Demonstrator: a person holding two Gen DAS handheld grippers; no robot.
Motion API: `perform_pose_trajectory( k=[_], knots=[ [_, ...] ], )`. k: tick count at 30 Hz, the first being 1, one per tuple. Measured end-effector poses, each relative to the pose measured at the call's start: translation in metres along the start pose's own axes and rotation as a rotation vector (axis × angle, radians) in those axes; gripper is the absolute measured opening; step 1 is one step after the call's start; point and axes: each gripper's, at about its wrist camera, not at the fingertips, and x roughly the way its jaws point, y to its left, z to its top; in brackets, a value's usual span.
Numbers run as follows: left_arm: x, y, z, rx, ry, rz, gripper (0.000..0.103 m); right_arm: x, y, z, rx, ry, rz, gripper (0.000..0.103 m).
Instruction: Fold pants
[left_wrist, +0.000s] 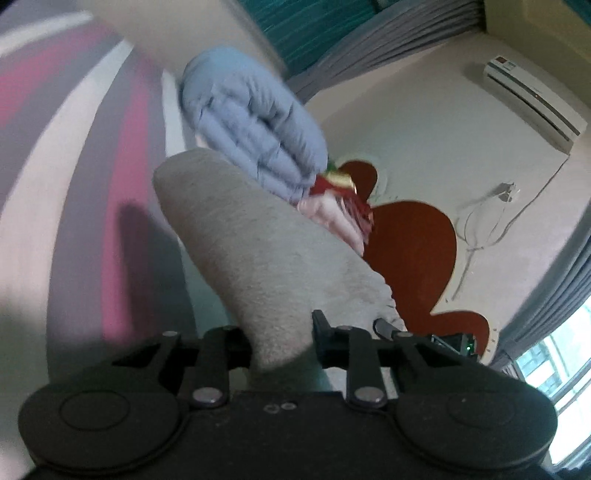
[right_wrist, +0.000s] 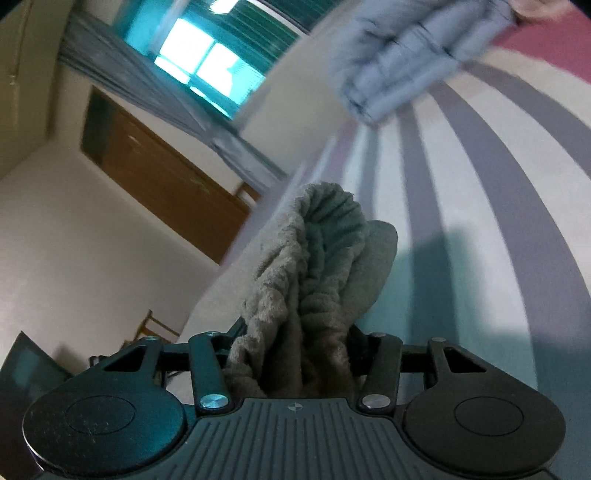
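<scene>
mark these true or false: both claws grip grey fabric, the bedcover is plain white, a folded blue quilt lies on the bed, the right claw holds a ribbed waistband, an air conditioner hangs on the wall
1. Both claws grip grey fabric: true, left claw and right claw are each shut on the grey pants.
2. Plain white bedcover: false, the bedcover is striped.
3. Folded blue quilt on bed: true.
4. Ribbed waistband in right claw: true.
5. Air conditioner on wall: true.

A home bedroom: a bed with a striped pink, grey and white sheet, a folded blue quilt, grey curtains beside a window, a wall air conditioner and a wooden door.
</scene>
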Motion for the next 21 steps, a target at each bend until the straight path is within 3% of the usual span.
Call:
perform_pose_trajectory(
  k=[5, 9, 14, 15, 16, 18, 21],
  knots=[
    [0.022, 0.021, 0.044, 0.023, -0.014, 0.052, 0.016, 0.053, 0.003, 0.056, -0.032, -0.006, 0.012, 0.05],
    [0.044, 0.046, 0.052, 0.02, 0.016, 0.118, 0.016, 0.096, -0.016, 0.08, -0.011, 0.011, -0.011, 0.05],
    [0.066, 0.074, 0.05, 0.059, 0.087, 0.205, 0.016, 0.126, -0.059, 0.081, 0.034, 0.049, -0.066, 0.05],
    [0.071, 0.078, 0.047, 0.098, 0.099, 0.236, 0.024, 0.131, -0.068, 0.079, 0.041, 0.06, -0.082, 0.05],
    [0.076, 0.084, 0.042, 0.124, 0.104, 0.281, 0.039, 0.136, -0.078, 0.077, 0.043, 0.069, -0.099, 0.051],
    [0.078, 0.096, 0.034, 0.113, 0.085, 0.287, 0.039, 0.153, -0.1, 0.069, 0.028, 0.116, -0.161, 0.055],
    [0.074, 0.098, 0.029, 0.112, 0.052, 0.279, 0.039, 0.155, -0.108, 0.065, 0.062, 0.091, -0.147, 0.058]
  ],
)
